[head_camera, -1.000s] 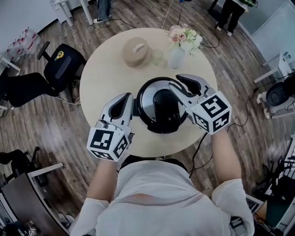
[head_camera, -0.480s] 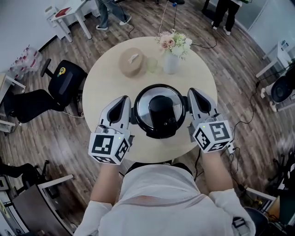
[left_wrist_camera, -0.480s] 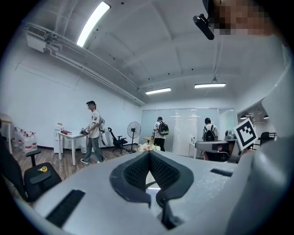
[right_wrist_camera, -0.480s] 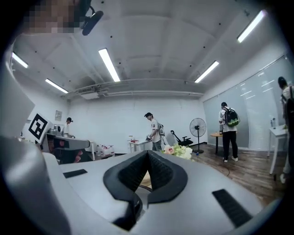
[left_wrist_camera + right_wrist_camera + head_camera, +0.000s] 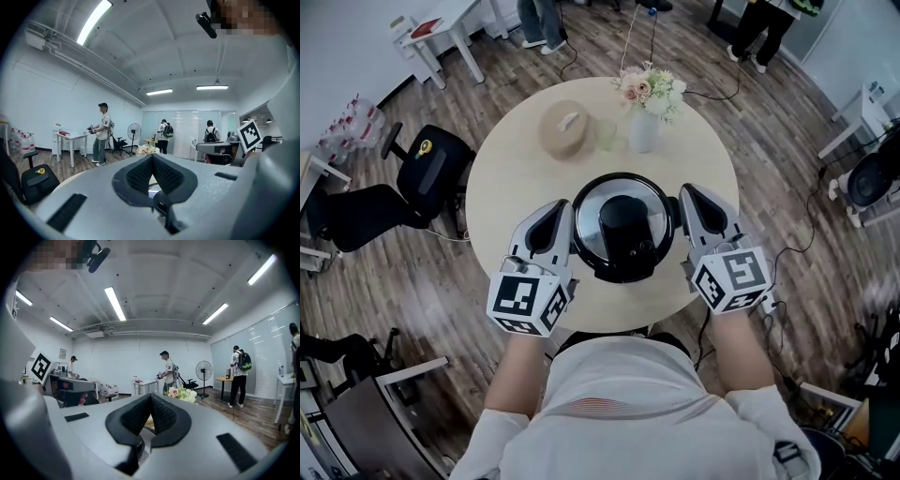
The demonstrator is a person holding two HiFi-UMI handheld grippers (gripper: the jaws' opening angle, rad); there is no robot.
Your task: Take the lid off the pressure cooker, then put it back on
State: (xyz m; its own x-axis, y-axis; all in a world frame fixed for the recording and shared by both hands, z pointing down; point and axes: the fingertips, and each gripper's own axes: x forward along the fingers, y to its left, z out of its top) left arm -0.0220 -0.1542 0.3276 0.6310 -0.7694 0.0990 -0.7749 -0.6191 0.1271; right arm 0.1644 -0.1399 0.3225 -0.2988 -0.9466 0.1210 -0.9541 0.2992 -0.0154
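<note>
The pressure cooker (image 5: 623,228) was set on the round bench (image 5: 511,178), close to its near edge. Its lid (image 5: 589,217) was seen on top. The left tool (image 5: 561,208) was held just beside the cooker's left side. The right tool (image 5: 687,193) was held just beside its right side. Both tools were squeezed shut, and nothing was seen between their pads. A vase of flowers (image 5: 649,98) and a tan round box (image 5: 565,128) were placed at the far side.

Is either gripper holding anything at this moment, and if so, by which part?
Nothing is held. The left gripper and right gripper are shut and empty, flanking the pressure cooker; its lid is on.
</note>
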